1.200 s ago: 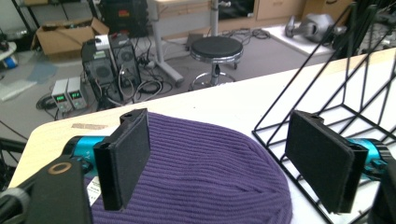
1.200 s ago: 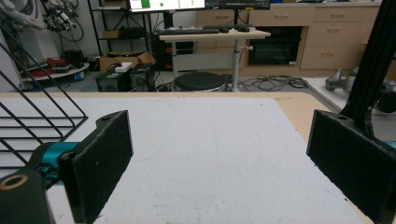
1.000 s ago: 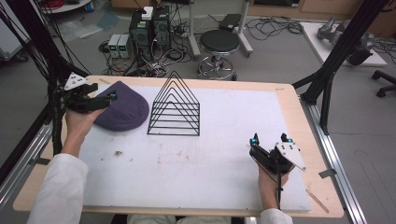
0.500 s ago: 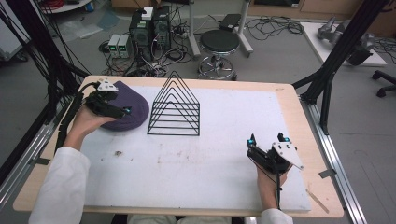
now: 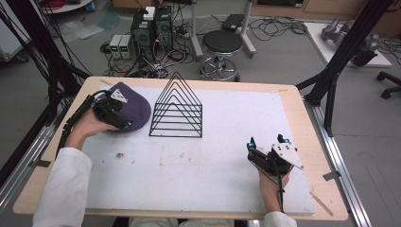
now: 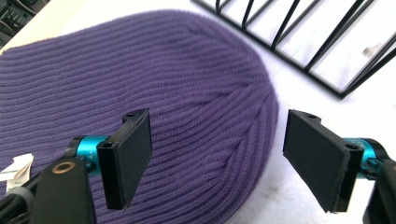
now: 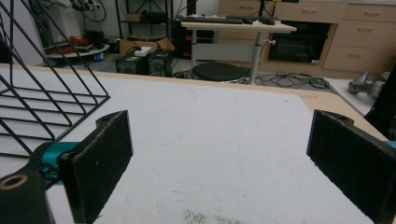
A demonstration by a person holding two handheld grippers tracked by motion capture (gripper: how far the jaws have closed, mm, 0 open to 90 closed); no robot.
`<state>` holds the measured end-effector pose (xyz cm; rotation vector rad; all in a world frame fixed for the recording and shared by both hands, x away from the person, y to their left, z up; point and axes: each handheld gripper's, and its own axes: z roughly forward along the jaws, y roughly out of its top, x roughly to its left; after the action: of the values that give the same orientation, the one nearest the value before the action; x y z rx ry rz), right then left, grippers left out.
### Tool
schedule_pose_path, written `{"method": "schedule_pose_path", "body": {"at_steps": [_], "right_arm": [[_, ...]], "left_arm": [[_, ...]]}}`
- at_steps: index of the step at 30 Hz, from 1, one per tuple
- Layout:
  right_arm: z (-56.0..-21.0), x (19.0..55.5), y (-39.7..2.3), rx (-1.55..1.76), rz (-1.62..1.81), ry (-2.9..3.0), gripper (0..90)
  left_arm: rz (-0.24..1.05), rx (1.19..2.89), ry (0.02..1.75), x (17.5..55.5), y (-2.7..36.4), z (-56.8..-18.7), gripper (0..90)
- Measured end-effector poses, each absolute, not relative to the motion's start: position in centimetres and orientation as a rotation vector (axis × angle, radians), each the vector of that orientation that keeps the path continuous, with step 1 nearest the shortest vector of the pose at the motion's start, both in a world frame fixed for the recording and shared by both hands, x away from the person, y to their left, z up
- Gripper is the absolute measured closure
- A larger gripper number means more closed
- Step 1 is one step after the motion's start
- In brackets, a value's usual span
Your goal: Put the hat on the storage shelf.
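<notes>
A purple knit beanie lies flat at the far left of the white mat, just left of a black wire rack with triangular dividers. My left gripper hovers over the beanie, open. In the left gripper view the jaws straddle the beanie at its rounded crown, one pad over the knit and the other over the mat, with the rack beyond. My right gripper rests low at the mat's near right, open with nothing between its pads. The rack stands off to its left.
The white mat covers most of the wooden table. A white label pokes from the beanie's brim. Beyond the far edge stand a stool and computer boxes on the floor. Black frame legs rise at both sides.
My left gripper has moved rightward from the beanie's left edge to over its middle and right side. The right gripper has barely shifted.
</notes>
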<state>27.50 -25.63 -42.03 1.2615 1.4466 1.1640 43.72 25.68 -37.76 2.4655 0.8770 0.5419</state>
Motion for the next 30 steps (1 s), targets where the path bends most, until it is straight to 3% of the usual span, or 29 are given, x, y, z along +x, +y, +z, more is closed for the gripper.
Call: {"method": "schedule_pose_path", "body": {"at_steps": [5,17,30], "right_arm": [[-42.1,27.6,-25.6,1.258,1.164,1.449,6.3],[-42.0,27.5,-25.6,1.257,1.166,1.443,6.4],[-41.9,27.3,-25.7,1.258,1.169,1.431,6.4]], "left_arm": [[0.569,2.539,0.836,43.7,25.7,-38.4,26.0],[0.485,2.632,0.79,44.0,25.1,-40.0,25.3],[0.421,2.618,0.842,45.3,25.5,-41.7,23.3]]}}
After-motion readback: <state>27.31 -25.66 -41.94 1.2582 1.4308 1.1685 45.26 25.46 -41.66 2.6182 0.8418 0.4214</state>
